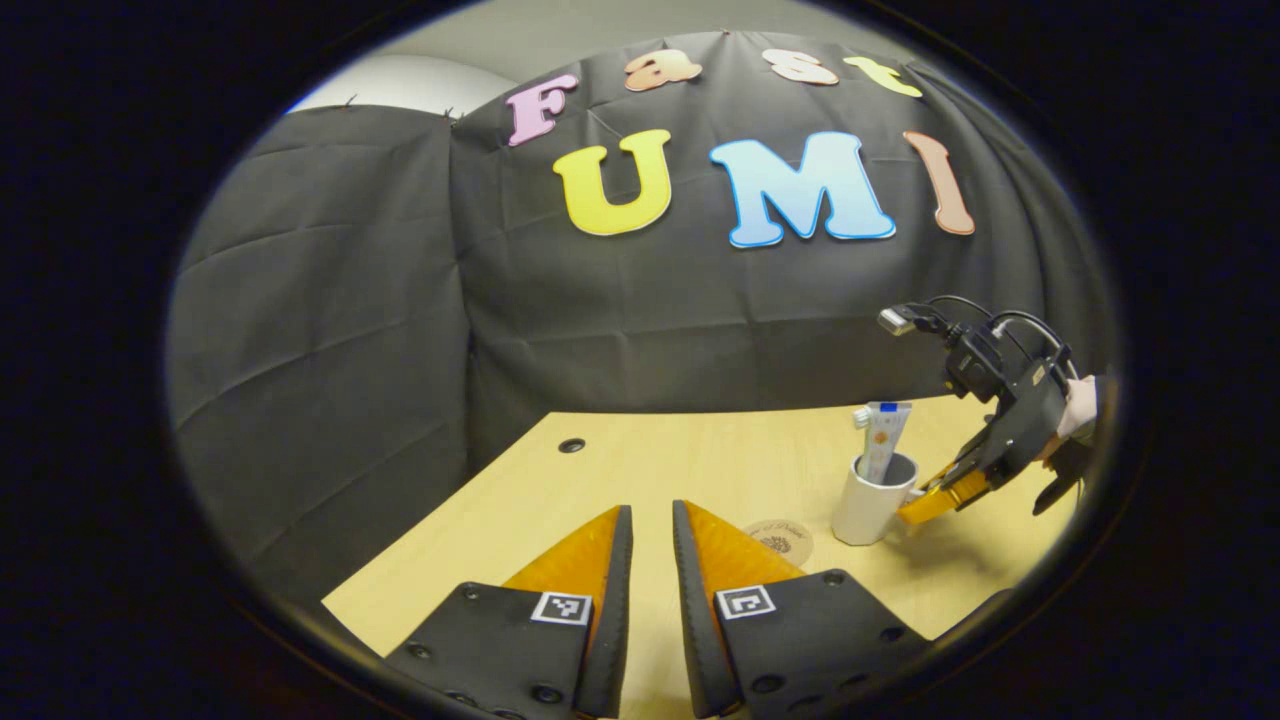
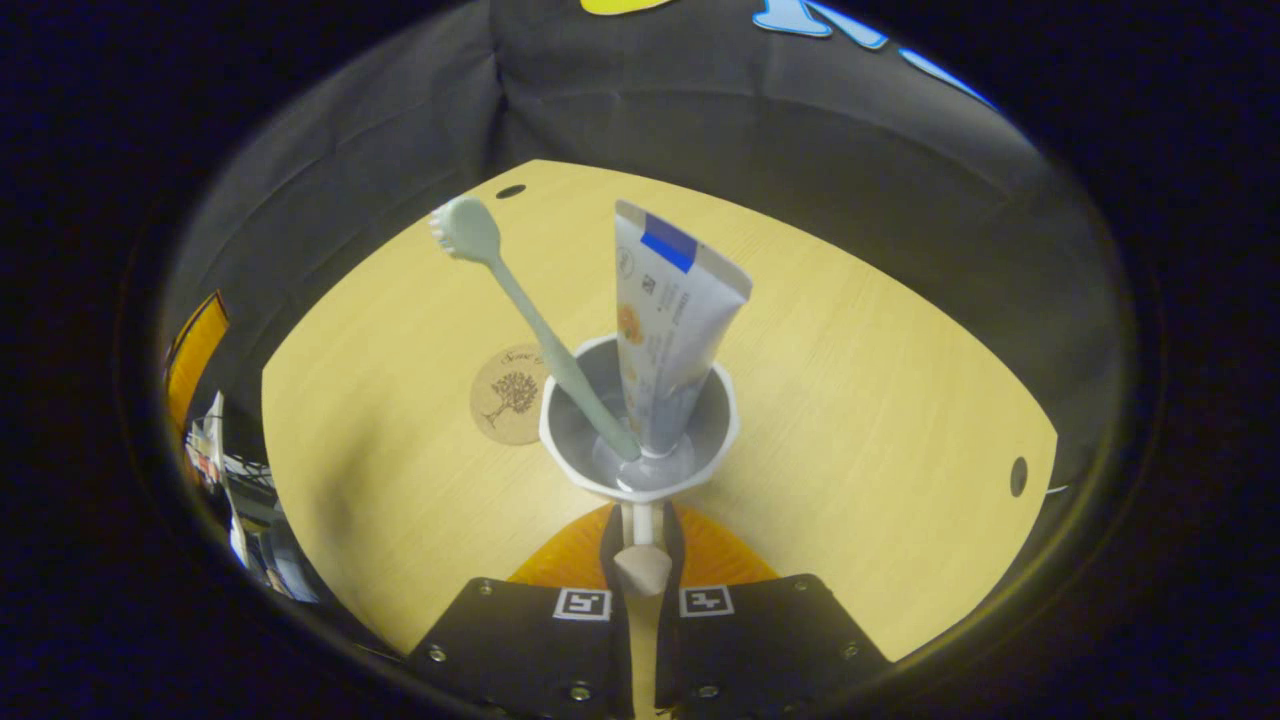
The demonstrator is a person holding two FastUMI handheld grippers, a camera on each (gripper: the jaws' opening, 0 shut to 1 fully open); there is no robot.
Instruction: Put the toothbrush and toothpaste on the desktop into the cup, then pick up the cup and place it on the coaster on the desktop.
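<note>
A white cup (image 2: pixel 700 455) holds a pale green toothbrush (image 2: pixel 520 300), leaning left, and a white toothpaste tube (image 2: pixel 670 330), standing cap down. My right gripper (image 2: pixel 640 512) is shut on the cup's handle (image 2: pixel 641 545). In the left gripper view the same cup (image 1: pixel 870 510) stands right of the round brown coaster (image 1: pixel 780 540), with the toothpaste tube (image 1: pixel 885 430) sticking out and the right gripper (image 1: pixel 918 508) at its handle. I cannot tell whether the cup rests on the table. The coaster (image 2: pixel 510 395) lies bare just left of the cup. My left gripper (image 1: pixel 652 512) hovers near the front edge, narrowly open and holding nothing.
The light wooden table (image 1: pixel 700 460) has a cable hole at the back left (image 1: pixel 571 445) and another near its right edge (image 2: pixel 1018 476). A person's hand (image 1: pixel 1080 405) holds the right gripper. Black cloth walls close the back and left sides.
</note>
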